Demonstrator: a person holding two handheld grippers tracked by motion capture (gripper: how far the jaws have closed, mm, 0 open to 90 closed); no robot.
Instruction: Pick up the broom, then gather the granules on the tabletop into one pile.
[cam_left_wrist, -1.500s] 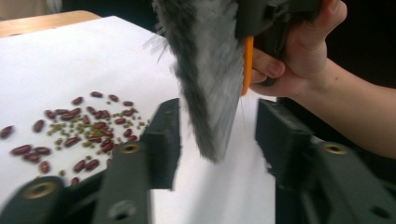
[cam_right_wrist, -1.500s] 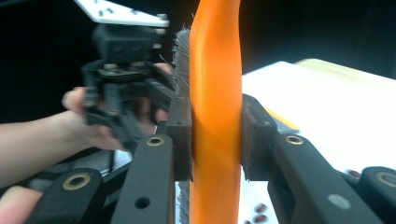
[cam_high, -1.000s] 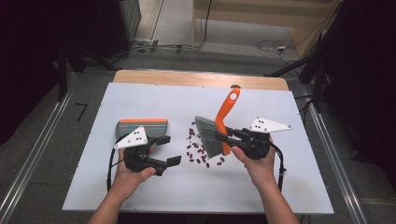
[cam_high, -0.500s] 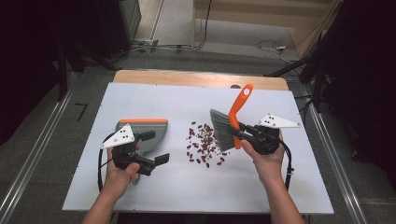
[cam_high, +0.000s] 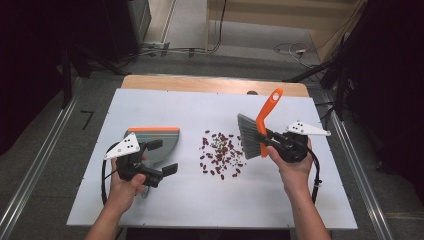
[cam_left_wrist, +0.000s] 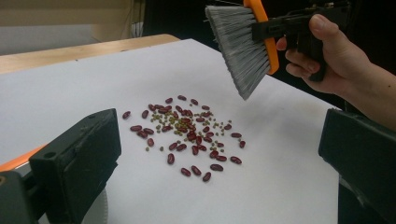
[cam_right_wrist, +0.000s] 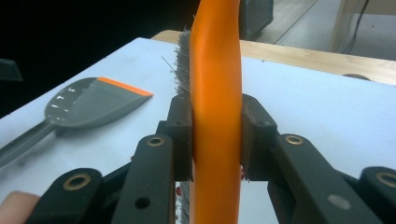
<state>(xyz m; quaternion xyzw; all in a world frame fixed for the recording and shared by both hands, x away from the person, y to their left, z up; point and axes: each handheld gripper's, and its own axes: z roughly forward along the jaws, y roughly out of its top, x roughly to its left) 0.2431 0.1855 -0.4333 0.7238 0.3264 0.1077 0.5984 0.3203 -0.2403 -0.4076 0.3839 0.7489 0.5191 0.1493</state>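
A pile of red beans mixed with small green ones (cam_high: 220, 152) (cam_left_wrist: 187, 135) lies in the middle of the white table (cam_high: 210, 107). My right gripper (cam_high: 262, 140) (cam_right_wrist: 217, 140) is shut on the orange handle of a hand brush (cam_high: 248, 136) (cam_right_wrist: 217, 93). The grey bristles (cam_left_wrist: 240, 51) hang just right of the pile, above the table. A grey dustpan with an orange edge (cam_high: 155, 137) (cam_right_wrist: 93, 102) lies left of the beans. My left gripper (cam_high: 162, 156) (cam_left_wrist: 219, 163) stands open over the pan's near side, jaws wide apart, facing the beans.
A wooden strip (cam_high: 210, 85) borders the table's far edge. Metal rails (cam_high: 40, 165) run along both sides of the table. Cables (cam_high: 170, 50) lie on the floor behind, and dark equipment stands at the back left and right.
My right gripper has carried the brush from the left of the beans to their right side. The left gripper has shifted slightly left by the dustpan.
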